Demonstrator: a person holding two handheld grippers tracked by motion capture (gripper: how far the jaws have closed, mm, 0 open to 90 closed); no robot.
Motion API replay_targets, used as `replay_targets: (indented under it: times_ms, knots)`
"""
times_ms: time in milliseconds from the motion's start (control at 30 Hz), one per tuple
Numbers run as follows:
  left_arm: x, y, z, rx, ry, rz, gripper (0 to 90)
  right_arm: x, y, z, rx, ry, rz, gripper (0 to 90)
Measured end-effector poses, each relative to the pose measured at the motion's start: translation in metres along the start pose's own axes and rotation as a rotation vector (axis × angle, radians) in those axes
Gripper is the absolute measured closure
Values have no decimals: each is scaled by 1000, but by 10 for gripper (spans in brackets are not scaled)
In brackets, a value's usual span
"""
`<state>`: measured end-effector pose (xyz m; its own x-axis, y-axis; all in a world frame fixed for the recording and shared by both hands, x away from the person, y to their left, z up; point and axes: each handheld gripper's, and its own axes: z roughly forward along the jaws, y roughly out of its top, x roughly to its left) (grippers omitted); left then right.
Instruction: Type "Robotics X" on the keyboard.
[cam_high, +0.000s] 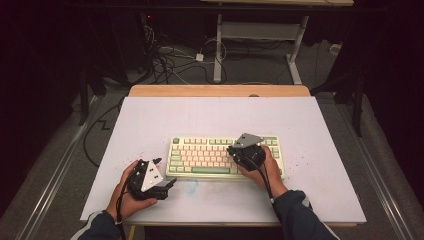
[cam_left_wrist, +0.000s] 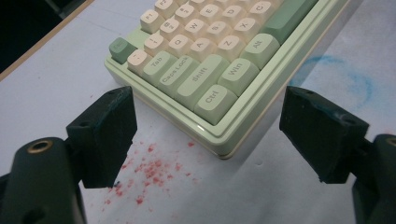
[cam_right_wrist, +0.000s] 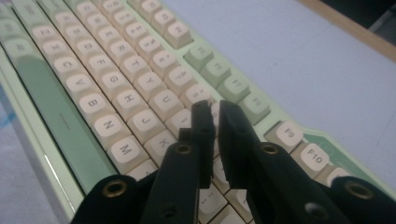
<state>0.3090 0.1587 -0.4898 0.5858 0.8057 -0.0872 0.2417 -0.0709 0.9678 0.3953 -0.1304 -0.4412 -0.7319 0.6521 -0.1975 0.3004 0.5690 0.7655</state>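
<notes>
While the keyboard (cam_high: 225, 156) lies flat near the front middle of the desk (cam_high: 150, 120), long side toward the person, it is judged to be stiff and fairly heavy, unlikely to slide under a light press. Its keys are expected to give softly, so a key is best met squarely on its top, and the case is best gripped at a corner or along a long edge. A pale green case is seen, with cream letter keys and green modifier keys and space bar. The right tool (cam_right_wrist: 215, 114) is held low over the right-hand keys, its jaws nearly pressed together with a thin gap and nothing between them. The left tool (cam_left_wrist: 208, 133) is kept just off the keyboard's near left corner, by the Ctrl key, jaws spread wide and empty. Red specks (cam_left_wrist: 152, 170) are scattered on the desk beside that corner.
</notes>
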Motion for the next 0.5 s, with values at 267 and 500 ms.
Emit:
replay_targets:
  times_ms: [267,500]
  knots:
    - [-1,0,0,8,-1,6,178,-3,-1,-23,-105,1,15,632]
    - [-1,0,-1,11,-9,1,178,2,-5,-41,-195,-21,4,422]
